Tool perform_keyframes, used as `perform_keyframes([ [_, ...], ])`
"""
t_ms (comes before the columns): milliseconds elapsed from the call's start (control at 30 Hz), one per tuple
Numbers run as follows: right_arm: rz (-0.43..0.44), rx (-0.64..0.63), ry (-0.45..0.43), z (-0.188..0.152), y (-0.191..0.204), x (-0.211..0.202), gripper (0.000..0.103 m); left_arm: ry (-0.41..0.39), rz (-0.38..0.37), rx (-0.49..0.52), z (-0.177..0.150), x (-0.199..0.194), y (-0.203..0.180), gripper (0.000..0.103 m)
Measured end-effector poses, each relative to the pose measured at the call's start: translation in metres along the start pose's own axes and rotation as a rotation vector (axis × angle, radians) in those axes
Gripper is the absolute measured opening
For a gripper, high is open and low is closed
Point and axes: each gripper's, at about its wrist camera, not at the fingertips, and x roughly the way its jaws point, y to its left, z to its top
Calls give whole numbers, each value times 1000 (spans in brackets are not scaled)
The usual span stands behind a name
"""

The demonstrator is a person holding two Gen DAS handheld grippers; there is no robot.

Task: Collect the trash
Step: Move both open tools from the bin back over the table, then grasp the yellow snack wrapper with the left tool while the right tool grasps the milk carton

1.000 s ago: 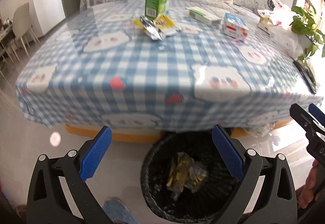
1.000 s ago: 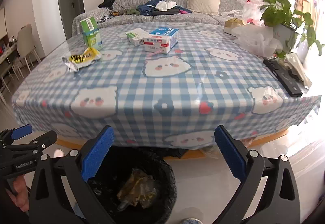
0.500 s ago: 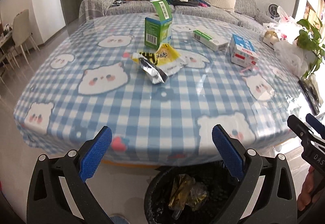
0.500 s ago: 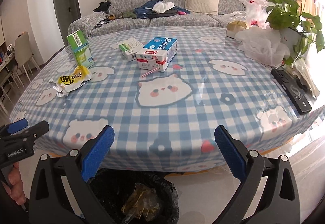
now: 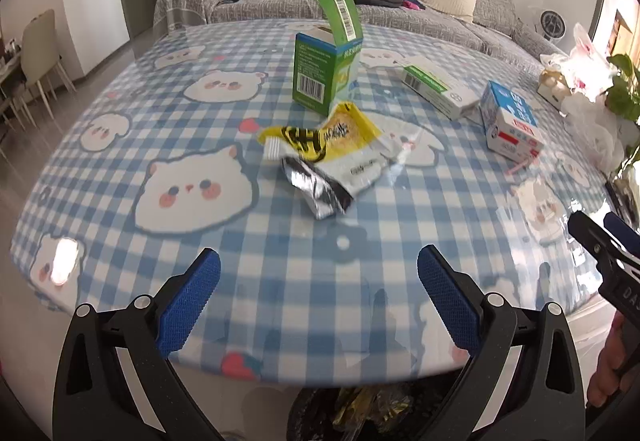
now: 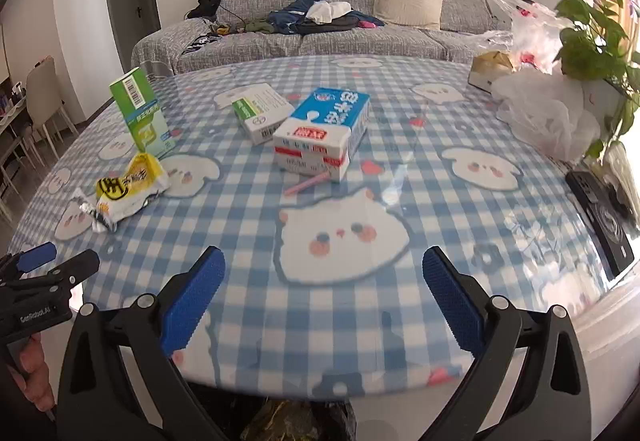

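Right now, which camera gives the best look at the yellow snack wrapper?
The left wrist view: the wrapper lies central and large, its foil end and print clear. The right wrist view shows it smaller, off to the left edge, partly crumpled from the side.

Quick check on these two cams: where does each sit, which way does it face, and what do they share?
Left wrist: sits on the left tongs, open, facing across the blue checked tablecloth table toward the yellow crumpled snack wrapper; right tongs and fingers show at right.
Right wrist: sits on the right tongs, open, facing the blue-and-white milk carton; left tongs and a hand show at left.
Shared: wrapper, carton, open green box, grey sofa.
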Motion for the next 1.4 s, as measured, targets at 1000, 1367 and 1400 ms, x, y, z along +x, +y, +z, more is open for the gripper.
perform_keyframes([
  [1000,-37,63,79,74,-1,109,95,90,13,-2,80,84,3,93],
  [1367,-53,78,104,74,5,122,86,104,28,30,80,83,-11,50],
  [1400,-54,80,107,74,5,122,82,105,21,24,81,83,-10,47],
])
